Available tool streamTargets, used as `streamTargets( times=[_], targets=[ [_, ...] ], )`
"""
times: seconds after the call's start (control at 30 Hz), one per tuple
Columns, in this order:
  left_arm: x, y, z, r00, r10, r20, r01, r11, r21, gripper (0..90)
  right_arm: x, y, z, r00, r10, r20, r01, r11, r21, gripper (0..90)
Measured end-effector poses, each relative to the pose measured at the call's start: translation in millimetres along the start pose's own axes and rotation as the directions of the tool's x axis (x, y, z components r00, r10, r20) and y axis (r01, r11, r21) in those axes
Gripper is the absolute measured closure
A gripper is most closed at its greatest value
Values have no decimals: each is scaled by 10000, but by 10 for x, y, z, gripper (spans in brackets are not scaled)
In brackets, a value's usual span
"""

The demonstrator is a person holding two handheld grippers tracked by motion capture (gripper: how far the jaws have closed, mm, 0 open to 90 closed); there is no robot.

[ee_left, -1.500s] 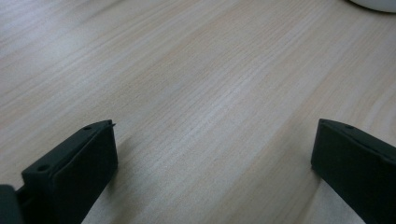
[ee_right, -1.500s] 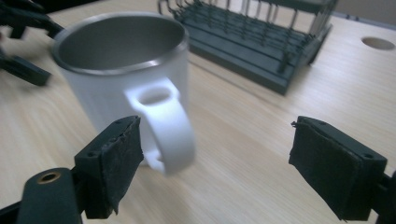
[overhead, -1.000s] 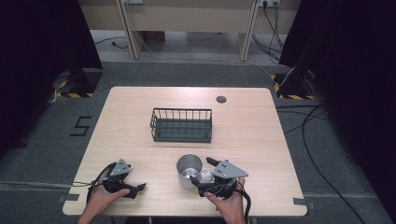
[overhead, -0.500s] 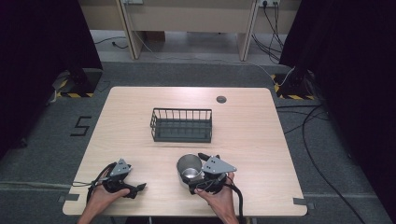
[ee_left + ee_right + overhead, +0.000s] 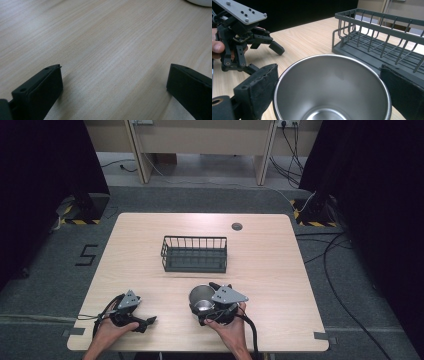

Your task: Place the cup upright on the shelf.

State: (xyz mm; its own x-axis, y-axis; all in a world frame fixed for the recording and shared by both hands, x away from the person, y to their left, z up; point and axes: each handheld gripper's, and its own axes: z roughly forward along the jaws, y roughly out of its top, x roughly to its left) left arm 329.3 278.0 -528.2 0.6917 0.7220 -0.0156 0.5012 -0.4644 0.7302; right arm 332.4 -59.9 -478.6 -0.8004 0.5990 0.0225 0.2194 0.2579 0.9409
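Steel cup (image 5: 332, 87) upright near table's (image 5: 280, 270) front edge, mouth up, set between right gripper's (image 5: 212, 312) 2 spread jaws, contact unclear. Wire basket (image 5: 194, 254) just beyond cup, path clear. Left gripper (image 5: 142, 322) well left of cup, jaws apart, empty.

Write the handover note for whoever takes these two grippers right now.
Right gripper: jaws on either side of the steel cup, apparently closed on it; the cup stands upright near the front edge of the table.
Left gripper: open, nothing between its jaws, low over bare wood at front left.
Wire basket: mid-table, behind the cup, nothing in it.
Done: cup gripped.
Left: probably lift the cup into the basket.
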Motion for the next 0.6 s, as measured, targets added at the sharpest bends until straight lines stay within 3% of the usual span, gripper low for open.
streamTargets(
  times=[0.5, 0.6],
  targets=[
    [0, 0, 0, 10000, 1, 1, -1, 10000, 3, 0, -22, 35, -7, 10000, -22, 35, 22, 10000, -54, 57],
    [0, 0, 0, 10000, -1, -5, 1, 10000, -3, 0, -38, 115, -13, 10000, -42, -7, 42, 9998, -170, 58]
  ],
)
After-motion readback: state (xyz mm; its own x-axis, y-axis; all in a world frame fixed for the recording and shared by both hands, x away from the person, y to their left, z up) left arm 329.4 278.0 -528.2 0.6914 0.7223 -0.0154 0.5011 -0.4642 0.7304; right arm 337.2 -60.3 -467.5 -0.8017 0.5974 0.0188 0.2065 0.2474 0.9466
